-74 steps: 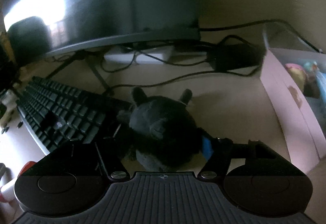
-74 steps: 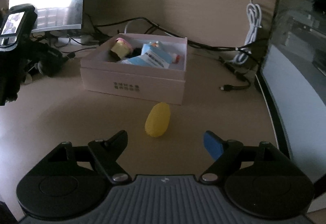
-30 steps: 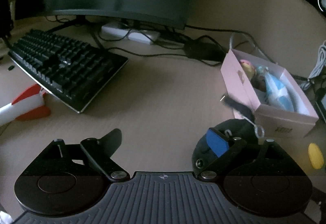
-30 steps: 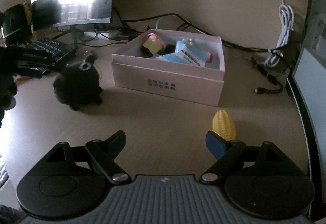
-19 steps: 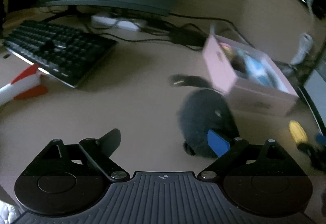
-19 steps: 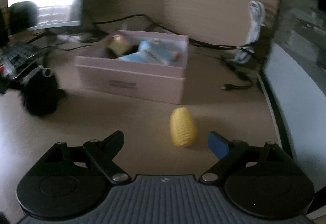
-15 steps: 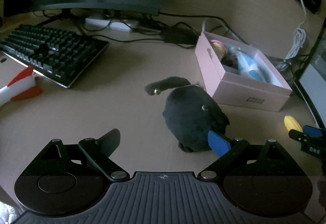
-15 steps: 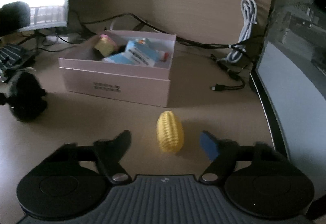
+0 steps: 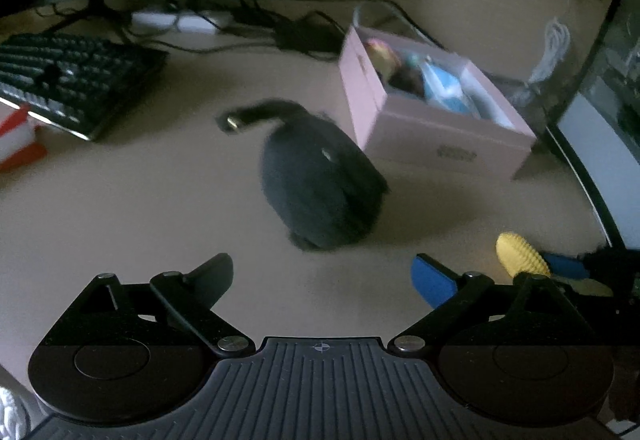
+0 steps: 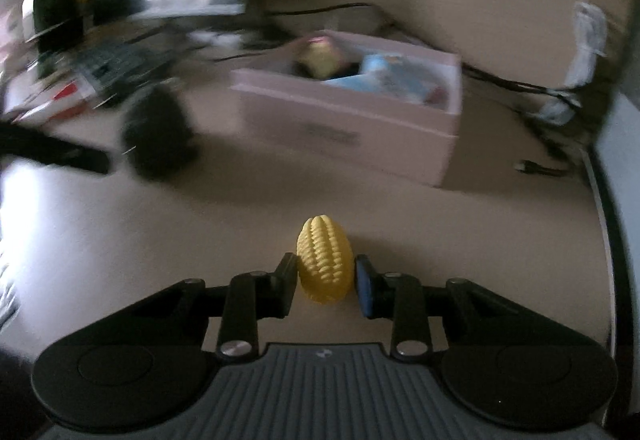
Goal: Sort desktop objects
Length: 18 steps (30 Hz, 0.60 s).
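The yellow toy corn (image 10: 325, 264) is short and egg-shaped, with ribbed rows of small kernels, and it lies on the smooth beige desk (image 10: 240, 240) in front of the pink cardboard box (image 10: 348, 124). The right hand-held gripper (image 10: 326, 282) has the corn between its fingers; the jaws are closing and both pads touch its sides. The black plush toy (image 9: 320, 184), round and fuzzy, sits on the desk just left of the pink box. The left hand-held gripper (image 9: 322, 272) is in front of the plush, its jaws wide apart with nothing between them.
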{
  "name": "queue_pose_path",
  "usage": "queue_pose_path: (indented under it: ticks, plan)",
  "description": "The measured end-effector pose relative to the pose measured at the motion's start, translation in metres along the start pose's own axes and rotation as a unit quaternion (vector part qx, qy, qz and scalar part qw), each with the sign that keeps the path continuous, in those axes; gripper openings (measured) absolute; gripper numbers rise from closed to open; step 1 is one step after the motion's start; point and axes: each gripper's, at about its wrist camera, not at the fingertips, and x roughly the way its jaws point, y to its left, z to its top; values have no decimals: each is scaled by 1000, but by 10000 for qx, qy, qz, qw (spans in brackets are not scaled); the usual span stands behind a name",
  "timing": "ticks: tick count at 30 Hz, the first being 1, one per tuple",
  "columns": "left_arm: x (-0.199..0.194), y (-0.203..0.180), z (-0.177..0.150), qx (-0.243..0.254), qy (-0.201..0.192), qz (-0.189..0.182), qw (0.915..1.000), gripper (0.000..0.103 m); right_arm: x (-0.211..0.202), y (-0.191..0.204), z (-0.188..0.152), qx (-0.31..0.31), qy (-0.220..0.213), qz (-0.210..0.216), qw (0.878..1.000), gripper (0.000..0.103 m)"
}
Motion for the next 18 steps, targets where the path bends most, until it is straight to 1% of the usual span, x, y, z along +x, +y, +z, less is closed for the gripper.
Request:
queue_pose_path:
  ticks: [3,7,9,12,13,14,16,18]
  plan:
    - [6,-12,-7,109,119,-61,9999,99,-3,3,-4,-259,-44,-277,9993,38]
    - [10,-22,-13,252,215,-112,9994,99,-4,-7,-5,-58,-21,-557,9984,40]
    - [10,-23,-14,278,220,-114,9993,99,-3,-12,-6,18,-40,-703,9975,42]
    - [11,-22,-12,238,243,-80,9994,99,2,-21,-5,191,-32,-717,9972,45]
    - [11,-21,-12,220,254,-68,9994,99,4,-22,-4,249,-57,-726,9970,51]
    - [11,-21,-12,207,261,-58,9994,99,5,-23,-4,303,-111,-759,9966,53]
    - [11,-20,-12,190,264,-27,9995,99,13,-24,-1,389,-159,-825,9957,53]
    - [10,-18,-12,159,260,4,9995,100,24,-26,6,512,-190,-800,9953,53]
